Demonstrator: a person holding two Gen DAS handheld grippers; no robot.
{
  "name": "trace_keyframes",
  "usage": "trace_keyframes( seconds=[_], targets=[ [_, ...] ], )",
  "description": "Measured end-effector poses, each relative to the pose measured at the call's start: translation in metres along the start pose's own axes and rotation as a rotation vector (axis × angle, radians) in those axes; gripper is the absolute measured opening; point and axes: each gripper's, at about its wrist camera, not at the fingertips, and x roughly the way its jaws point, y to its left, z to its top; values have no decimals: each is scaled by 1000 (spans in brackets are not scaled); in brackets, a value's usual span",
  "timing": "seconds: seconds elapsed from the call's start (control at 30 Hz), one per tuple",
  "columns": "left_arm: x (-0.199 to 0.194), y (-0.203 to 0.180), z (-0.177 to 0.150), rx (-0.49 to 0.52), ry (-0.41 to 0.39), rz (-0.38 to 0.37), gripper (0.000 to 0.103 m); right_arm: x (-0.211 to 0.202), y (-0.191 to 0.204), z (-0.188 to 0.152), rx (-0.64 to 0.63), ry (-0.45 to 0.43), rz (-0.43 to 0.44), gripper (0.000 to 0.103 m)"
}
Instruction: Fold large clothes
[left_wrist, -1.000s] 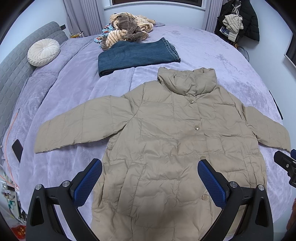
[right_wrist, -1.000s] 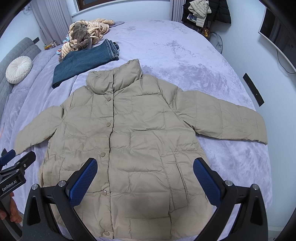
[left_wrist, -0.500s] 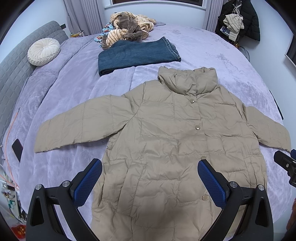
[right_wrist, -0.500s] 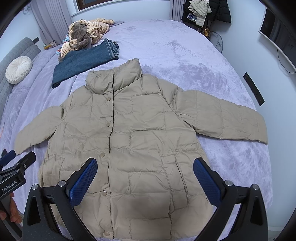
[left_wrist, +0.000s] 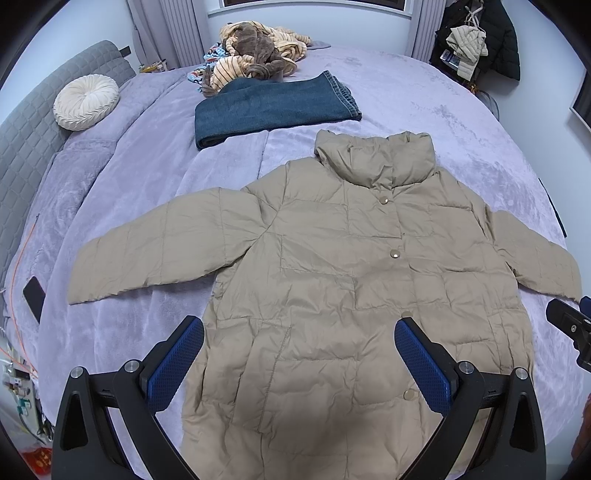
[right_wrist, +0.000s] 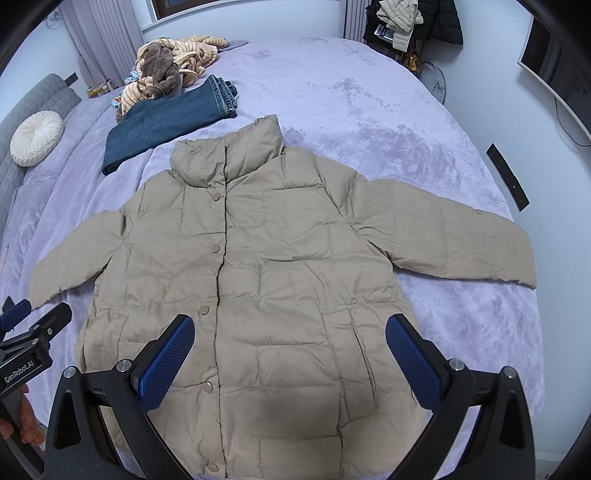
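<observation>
Puffer jacket (left_wrist: 332, 295) is lying buttoned, sleeves spread, ready for folding; left tool (left_wrist: 299, 354) and right tool (right_wrist: 290, 350) are hovering spread above its hem.

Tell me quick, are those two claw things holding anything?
Left gripper: open, holding nothing, above the jacket.
Right gripper: open, holding nothing.

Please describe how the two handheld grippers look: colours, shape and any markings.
The left gripper and the right gripper look alike: black angular frames with silver screws, and jaws lined with blue, finely textured pads. In the right wrist view, the left gripper's body bears white "GenRobot.AI" lettering. No cables or sleeves are visible.
</observation>
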Motion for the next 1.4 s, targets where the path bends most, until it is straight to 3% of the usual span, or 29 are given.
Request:
trace_keyframes(
  seconds=[1.13, 1.4],
  targets=[
    [3, 2, -4, -3, 13, 4, 103, 2, -1, 3, -1, 7, 5, 103],
    [9, -4, -10, -75, 64, -32, 103, 17, -7, 5, -21, 38, 64, 103]
  ],
)
